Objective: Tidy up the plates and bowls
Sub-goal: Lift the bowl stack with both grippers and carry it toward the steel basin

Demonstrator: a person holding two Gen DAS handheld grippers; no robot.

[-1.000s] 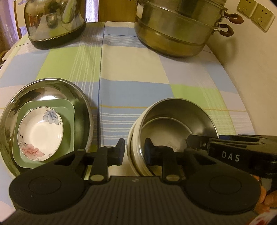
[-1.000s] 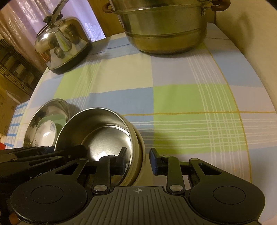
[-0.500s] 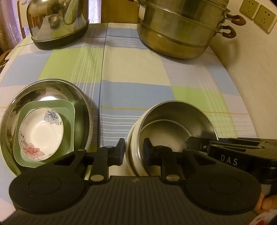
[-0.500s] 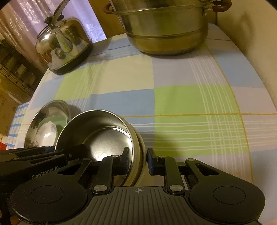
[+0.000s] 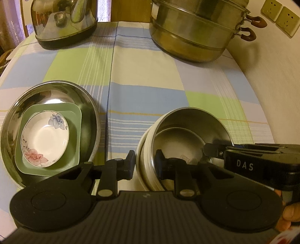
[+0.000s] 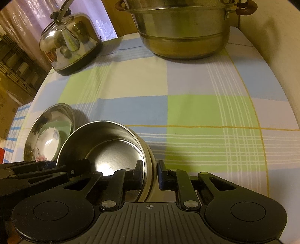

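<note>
Steel round bowl nested in a cream bowl, sitting near the front edge of the checked tablecloth. Left gripper clamped on the left rim. Right gripper just closed onto the right rim. Flowered white dish stacked in a green square plate, inside a steel basin, over by the left edge.

This was a home dining table: a checked tablecloth, a steel kettle, a tiered steamer pot, wall sockets and curtains.
</note>
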